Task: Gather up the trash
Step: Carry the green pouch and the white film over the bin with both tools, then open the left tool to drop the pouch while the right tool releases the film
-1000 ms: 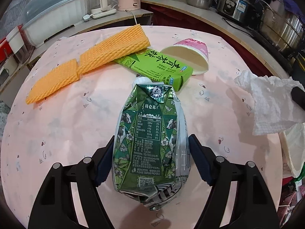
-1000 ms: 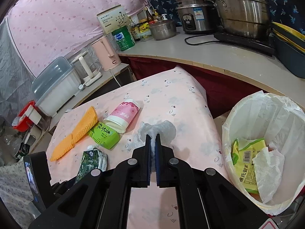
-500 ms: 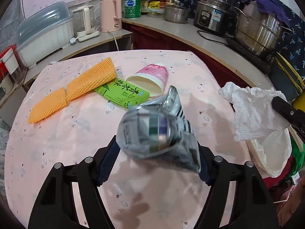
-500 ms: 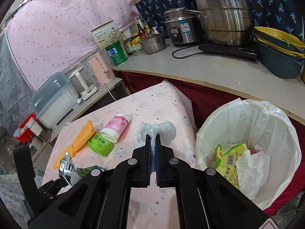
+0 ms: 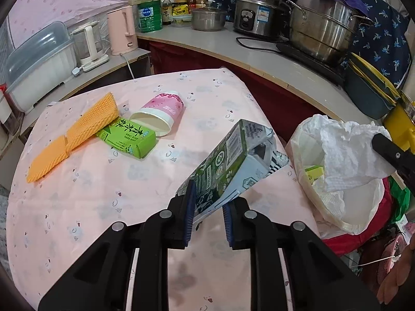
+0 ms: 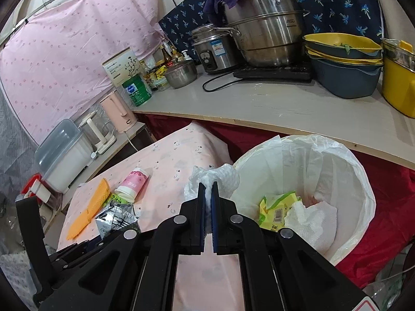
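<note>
My left gripper is shut on a crushed green milk carton and holds it tilted above the pink table, its open top toward the bin. My right gripper is shut on a crumpled white paper towel, held at the near rim of the white-lined trash bin. The towel also shows in the left wrist view over the bin. The carton shows at the lower left of the right wrist view.
On the table lie a green tea box, a tipped pink paper cup and two orange foam nets. The bin holds a yellow-green packet and tissue. A counter with pots stands behind.
My left gripper closed on the milk carton, lifted it off the table and swung it right toward the bin. My right gripper carried the paper towel closer to the bin's rim.
</note>
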{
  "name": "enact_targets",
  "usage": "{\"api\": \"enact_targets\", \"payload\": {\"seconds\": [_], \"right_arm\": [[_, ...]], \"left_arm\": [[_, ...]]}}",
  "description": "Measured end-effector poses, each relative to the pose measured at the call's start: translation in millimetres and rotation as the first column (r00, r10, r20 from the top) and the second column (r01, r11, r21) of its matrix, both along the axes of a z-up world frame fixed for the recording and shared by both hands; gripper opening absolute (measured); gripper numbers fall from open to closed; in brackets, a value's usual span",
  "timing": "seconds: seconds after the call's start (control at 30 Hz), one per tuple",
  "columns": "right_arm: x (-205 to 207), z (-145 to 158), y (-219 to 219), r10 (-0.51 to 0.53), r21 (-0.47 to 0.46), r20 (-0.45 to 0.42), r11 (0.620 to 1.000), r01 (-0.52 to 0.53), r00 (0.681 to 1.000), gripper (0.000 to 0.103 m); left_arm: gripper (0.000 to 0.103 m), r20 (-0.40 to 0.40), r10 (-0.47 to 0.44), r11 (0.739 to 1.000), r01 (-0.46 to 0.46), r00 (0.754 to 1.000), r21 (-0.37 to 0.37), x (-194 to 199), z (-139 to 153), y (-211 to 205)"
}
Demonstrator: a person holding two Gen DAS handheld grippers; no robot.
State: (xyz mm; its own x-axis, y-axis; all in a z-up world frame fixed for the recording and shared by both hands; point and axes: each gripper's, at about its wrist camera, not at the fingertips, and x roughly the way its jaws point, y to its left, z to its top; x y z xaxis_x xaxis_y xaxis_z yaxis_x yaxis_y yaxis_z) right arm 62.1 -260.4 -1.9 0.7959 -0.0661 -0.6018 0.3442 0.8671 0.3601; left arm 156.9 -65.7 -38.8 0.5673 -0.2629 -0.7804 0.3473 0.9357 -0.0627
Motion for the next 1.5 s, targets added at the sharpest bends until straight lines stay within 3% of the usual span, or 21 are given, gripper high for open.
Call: {"api": "enact_targets", "payload": {"seconds": [0.2, 0.63, 0.93, 1.37, 1.5], "right_arm": [[-8, -1, -12, -0.025, 0.006, 0.004, 1.0, 0.025, 1.0, 0.004], [-28, 1, -44, -0.091, 0.012, 0.016, 0.996, 0.09, 0.996, 0.004], [-45, 1, -73, -0.156, 0.025, 0.025, 0.988, 0.155, 0.987, 0.004], [-66, -8, -106, -0.227, 0.037, 0.013, 0.973, 0.226, 0.974, 0.004], [-68, -11, -110, -0.235, 0.042, 0.008, 0.971, 0.235, 0.972, 0.004]], "left_arm": [[0.008, -0.01, -0.031, 0.999, 0.031, 0.999, -0.01, -2, 4, -11], [0.007, 0.021, -0.136, 0.99, 0.137, 0.99, -0.021, -18, 18, -62], [0.007, 0.044, -0.244, 0.968, 0.246, 0.969, -0.054, -29, 37, -108], [0.008, -0.006, -0.35, 0.932, 0.348, 0.937, -0.102, -31, 28, -163], [0.03, 0.01, -0.353, 0.93, 0.352, 0.936, -0.111, -32, 30, -168]]}}
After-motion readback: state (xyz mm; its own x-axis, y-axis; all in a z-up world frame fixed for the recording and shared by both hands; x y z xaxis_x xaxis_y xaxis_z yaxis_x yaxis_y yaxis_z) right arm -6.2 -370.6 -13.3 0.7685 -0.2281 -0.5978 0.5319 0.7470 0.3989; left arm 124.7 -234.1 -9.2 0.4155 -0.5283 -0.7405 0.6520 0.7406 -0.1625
